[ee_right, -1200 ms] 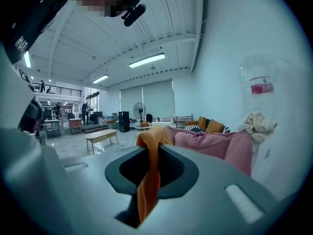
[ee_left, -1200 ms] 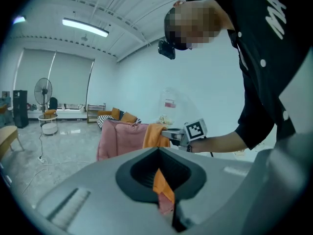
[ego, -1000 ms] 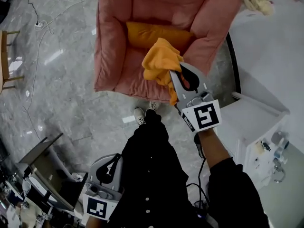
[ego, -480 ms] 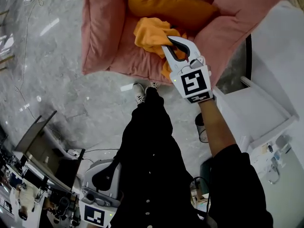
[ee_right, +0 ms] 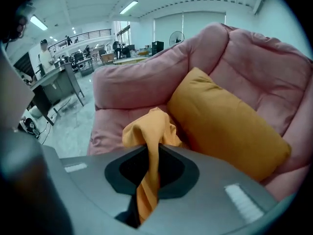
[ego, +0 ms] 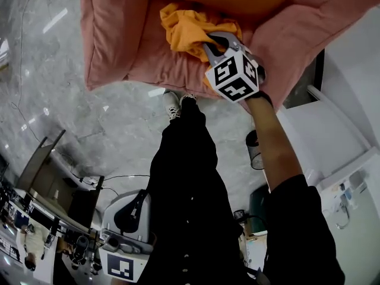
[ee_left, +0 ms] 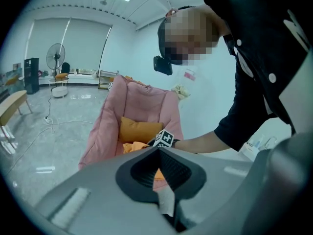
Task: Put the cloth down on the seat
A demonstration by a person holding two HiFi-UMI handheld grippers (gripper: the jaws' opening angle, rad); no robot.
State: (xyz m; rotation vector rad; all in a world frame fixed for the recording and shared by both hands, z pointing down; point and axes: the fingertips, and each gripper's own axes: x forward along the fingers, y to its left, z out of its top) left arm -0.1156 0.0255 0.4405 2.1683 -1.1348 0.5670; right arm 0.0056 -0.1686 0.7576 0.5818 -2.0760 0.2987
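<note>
Cloth (ego: 187, 31), orange and bunched, hangs over the pink armchair seat (ego: 157, 70), clamped in the right tongs (ego: 209, 43); left tongs (ee_left: 164, 190) pressed together, empty. Lowering seems in hand; next, probably, opening to release it

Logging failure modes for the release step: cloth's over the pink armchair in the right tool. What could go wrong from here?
1. The right tool is shut on the cloth, with a twisted strand running back between the jaws. On opening, it could snag and drag out with the tool.
2. The cloth bunches against the orange cushion and may land on that, not the seat.
3. Some folds hang near the seat's front edge and might slip to the floor.
</note>
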